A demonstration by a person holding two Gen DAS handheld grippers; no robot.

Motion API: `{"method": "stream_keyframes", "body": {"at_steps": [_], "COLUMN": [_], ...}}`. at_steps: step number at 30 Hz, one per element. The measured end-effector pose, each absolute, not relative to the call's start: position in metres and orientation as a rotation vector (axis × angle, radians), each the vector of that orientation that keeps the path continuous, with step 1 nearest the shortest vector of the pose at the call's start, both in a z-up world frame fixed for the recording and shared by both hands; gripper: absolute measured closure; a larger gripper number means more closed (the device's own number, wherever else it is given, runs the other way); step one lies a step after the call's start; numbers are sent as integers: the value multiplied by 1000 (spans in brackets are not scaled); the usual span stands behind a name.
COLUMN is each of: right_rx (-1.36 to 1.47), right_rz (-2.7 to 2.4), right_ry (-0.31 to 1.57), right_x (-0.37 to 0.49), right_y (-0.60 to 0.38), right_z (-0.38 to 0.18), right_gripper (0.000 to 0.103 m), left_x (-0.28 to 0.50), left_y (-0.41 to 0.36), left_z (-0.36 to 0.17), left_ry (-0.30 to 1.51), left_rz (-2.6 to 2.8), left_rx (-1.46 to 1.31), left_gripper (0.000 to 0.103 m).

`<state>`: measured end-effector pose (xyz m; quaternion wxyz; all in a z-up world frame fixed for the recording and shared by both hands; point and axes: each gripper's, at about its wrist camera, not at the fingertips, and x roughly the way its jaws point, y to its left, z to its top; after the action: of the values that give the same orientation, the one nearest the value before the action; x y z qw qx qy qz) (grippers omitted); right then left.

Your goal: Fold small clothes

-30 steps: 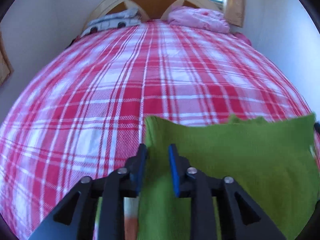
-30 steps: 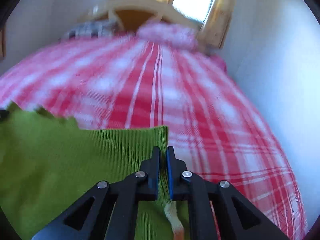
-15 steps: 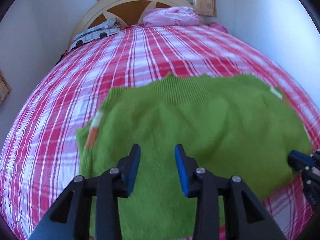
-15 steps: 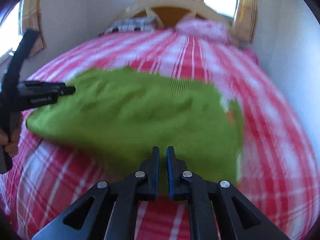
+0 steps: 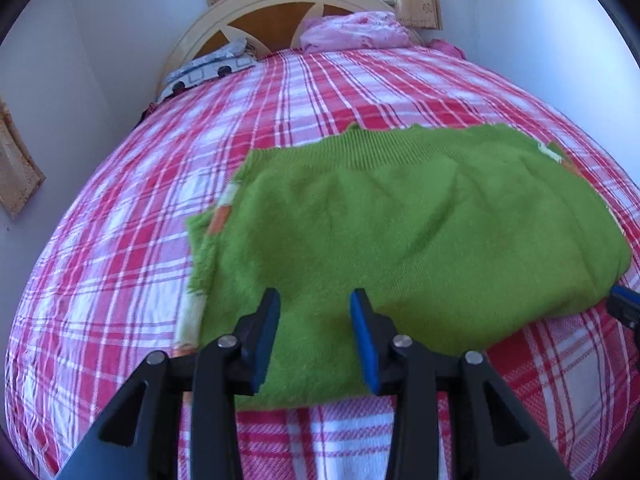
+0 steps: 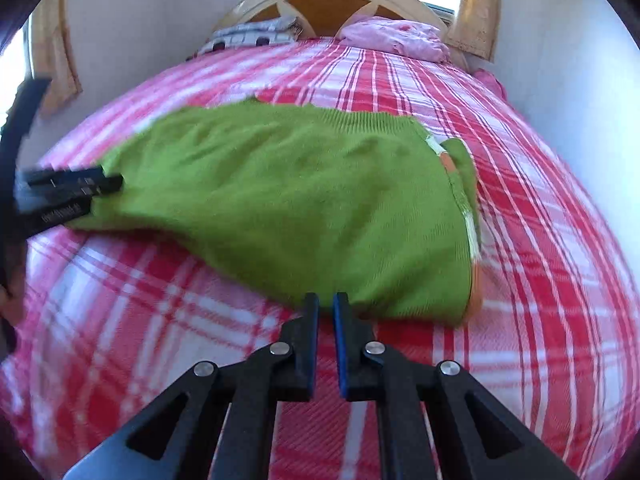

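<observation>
A green knit sweater (image 5: pixel 400 220) lies folded over on the red plaid bedspread (image 5: pixel 120 260). It also shows in the right wrist view (image 6: pixel 300 200). My left gripper (image 5: pixel 316 300) is open and empty, hovering just above the sweater's near edge. My right gripper (image 6: pixel 326 300) has its jaws nearly together with a narrow gap, empty, just short of the sweater's near right corner. The left gripper's fingers (image 6: pixel 72 188) show at the sweater's left edge in the right wrist view.
A pink pillow (image 5: pixel 356 32) and a patterned cloth (image 5: pixel 208 68) lie by the wooden headboard (image 5: pixel 280 4). White walls close in on both sides of the bed. Plaid bedspread surrounds the sweater.
Both grippers let go of the sweater's edges and drew back. The sweater, held up a second ago, now lies folded on the bed. The left jaws opened wider.
</observation>
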<state>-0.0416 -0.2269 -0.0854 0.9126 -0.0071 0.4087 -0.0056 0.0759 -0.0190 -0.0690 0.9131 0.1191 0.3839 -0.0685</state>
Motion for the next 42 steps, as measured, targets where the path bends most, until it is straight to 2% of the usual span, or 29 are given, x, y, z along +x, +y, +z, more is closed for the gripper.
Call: {"method": "stream_keyframes", "body": {"at_steps": [1, 4, 12, 15, 18, 23, 24, 26, 28, 31, 33, 34, 35, 36, 38, 42], "right_rx": [1, 40, 81, 74, 96, 148, 155, 185, 236, 274, 297, 309, 327, 341, 370, 376], "right_rz": [-9, 0, 100, 97, 117, 133, 135, 137, 149, 161, 177, 182, 192, 201, 231, 243], "right_ry": [826, 750, 726, 768, 885, 861, 867, 861, 805, 728, 692, 683, 668, 656, 633, 640], "right_x": [-46, -57, -13, 12, 30, 24, 23, 17, 7, -7, -14, -14, -15, -15, -15, -15], "right_y": [-226, -217, -182, -170, -163, -171, -173, -177, -182, -187, -191, -192, -193, -194, -193, -189], "right_z": [-82, -67, -57, -73, -105, -106, -104, -95, -85, -67, -58, -55, -52, -51, -47, -46], "right_gripper": [95, 95, 95, 95, 95, 95, 95, 95, 95, 95, 88, 69, 45, 38, 36, 36], "left_x": [74, 70, 72, 73, 75, 79, 80, 79, 75, 66, 61, 58, 56, 54, 51, 53], "left_y": [-18, -16, -6, -5, -2, 0, 1, 5, 17, 48, 65, 75, 80, 84, 85, 70], "left_z": [-66, -61, -53, -54, -56, -60, -60, -60, -60, -66, -73, -80, -86, -93, -105, -104], "left_ry": [777, 746, 732, 739, 746, 758, 764, 768, 765, 801, 833, 858, 877, 894, 907, 853], "left_rz": [-134, -114, -76, -66, -58, -27, -24, -16, -16, 6, 19, 27, 24, 14, -12, -89], "left_rx": [246, 256, 228, 237, 237, 251, 245, 229, 168, 11, -97, -176, -242, -312, -446, -543], "left_gripper": [51, 41, 41, 40, 40, 40, 37, 24, 6, 2, 2, 2, 2, 2, 4, 3]}}
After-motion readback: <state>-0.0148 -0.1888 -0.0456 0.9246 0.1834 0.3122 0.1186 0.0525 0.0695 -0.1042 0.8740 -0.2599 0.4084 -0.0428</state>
